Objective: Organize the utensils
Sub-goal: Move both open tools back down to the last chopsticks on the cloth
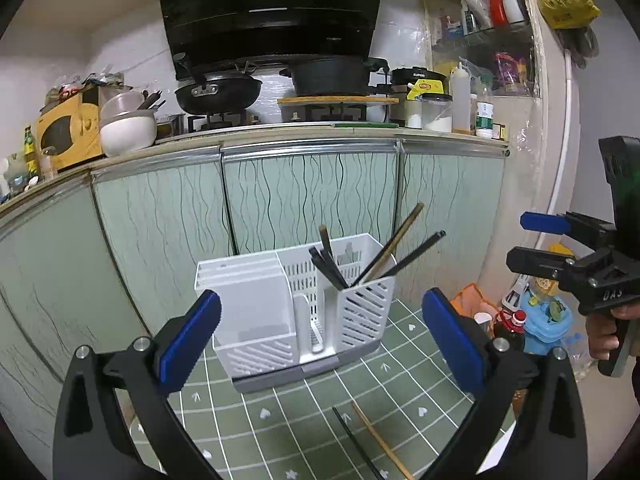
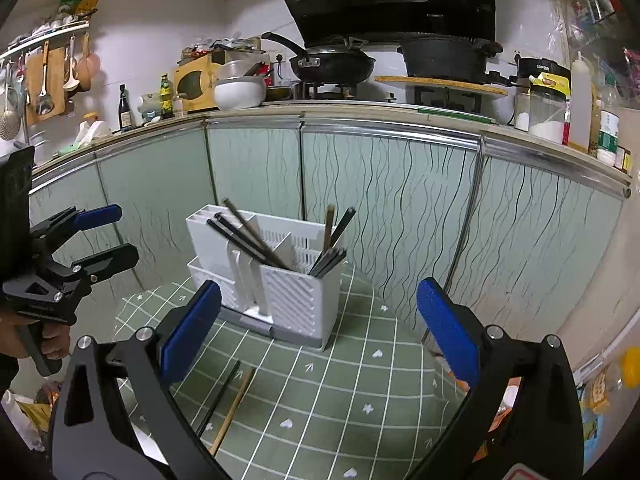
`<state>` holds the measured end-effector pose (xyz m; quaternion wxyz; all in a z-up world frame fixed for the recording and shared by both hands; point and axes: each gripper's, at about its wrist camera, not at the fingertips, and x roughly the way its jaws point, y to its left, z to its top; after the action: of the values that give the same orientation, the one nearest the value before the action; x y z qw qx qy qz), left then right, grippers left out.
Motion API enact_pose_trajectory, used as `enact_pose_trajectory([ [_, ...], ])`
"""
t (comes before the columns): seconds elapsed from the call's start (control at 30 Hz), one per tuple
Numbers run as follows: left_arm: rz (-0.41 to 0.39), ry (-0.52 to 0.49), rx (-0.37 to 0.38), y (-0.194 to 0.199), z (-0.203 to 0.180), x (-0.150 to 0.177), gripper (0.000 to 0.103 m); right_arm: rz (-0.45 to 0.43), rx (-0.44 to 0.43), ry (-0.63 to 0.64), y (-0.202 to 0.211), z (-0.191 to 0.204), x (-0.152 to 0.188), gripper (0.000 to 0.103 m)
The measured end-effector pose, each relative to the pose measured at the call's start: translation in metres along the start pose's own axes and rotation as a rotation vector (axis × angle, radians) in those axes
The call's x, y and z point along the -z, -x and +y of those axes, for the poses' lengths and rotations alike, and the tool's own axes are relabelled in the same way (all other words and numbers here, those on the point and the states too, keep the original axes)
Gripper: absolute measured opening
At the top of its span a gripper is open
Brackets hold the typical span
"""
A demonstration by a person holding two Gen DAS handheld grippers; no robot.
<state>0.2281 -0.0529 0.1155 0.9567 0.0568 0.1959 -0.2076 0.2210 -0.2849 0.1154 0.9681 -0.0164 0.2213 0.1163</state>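
Note:
A white slotted utensil holder stands on the green checked table mat; it also shows in the right wrist view. Several black and wooden chopsticks lean in its right compartment. A black chopstick and a wooden chopstick lie loose on the mat in front; in the right wrist view the black one lies left of the wooden one. My left gripper is open and empty, facing the holder. My right gripper is open and empty; it also shows at the right edge of the left wrist view.
Green wavy-patterned cabinet doors stand right behind the table. The counter above carries a wok, a black pot, a white bowl and jars. Bottles and a blue container sit on the floor to the right.

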Motion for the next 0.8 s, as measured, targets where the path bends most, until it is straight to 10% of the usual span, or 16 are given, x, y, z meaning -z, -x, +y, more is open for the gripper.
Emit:
enact_pose_trajectory([
  [0.8, 0.069, 0.08, -0.079, 0.025, 0.006, 0.073, 0.099, 0.035, 0.009, 0.02, 0.021, 0.02, 0.055, 0.094],
])
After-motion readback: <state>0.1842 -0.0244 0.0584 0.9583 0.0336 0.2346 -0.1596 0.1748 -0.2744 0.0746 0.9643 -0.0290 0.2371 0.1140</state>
